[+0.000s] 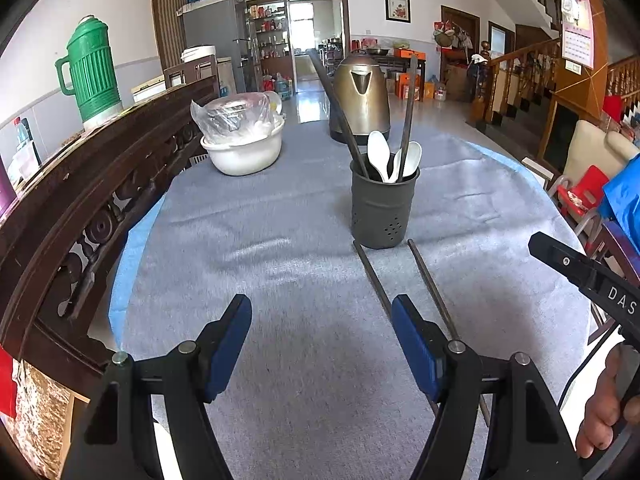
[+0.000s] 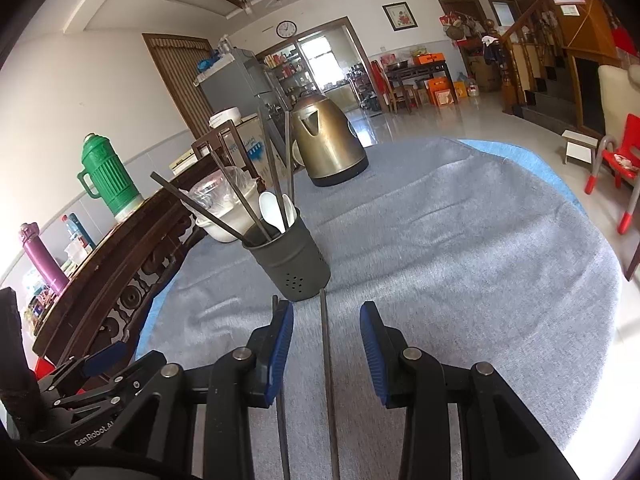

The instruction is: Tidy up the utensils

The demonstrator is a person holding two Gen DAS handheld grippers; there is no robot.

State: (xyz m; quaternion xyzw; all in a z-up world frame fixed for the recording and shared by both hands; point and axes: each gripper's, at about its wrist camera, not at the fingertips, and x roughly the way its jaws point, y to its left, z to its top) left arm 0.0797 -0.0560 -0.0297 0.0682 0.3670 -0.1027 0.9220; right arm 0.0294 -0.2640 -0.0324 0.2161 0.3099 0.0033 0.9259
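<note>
A dark grey cylindrical metal utensil holder (image 1: 383,210) with small drain holes near its base stands upright at the centre of the left wrist view on the grey cloth-covered table (image 1: 280,240); it holds 2 white plastic spoons (image 1: 380,155), bowls up, and several long dark chopsticks leaning outward; 2 more long dark metal chopsticks (image 1: 430,286) lie flat on the cloth, their far tips just beside the holder's base, running toward the lower right of that frame; the left gripper (image 1: 322,344), with black arms and blue pads, has its jaws spread wide over bare cloth, gripping nothing, the nearer chopstick passing under its right finger; in the right wrist view the right gripper (image 2: 326,344) has its jaws partly apart, 1 loose chopstick (image 2: 327,360) lying between the blue pads without either pad touching it, the other along the left pad's outer side; a brass-coloured electric kettle (image 1: 362,94) stands behind the holder; a white bowl covered in clear plastic (image 1: 242,148) sits at upper left; a green ribbed thermos (image 1: 94,74) stands on the dark carved wooden rail at far left.
</note>
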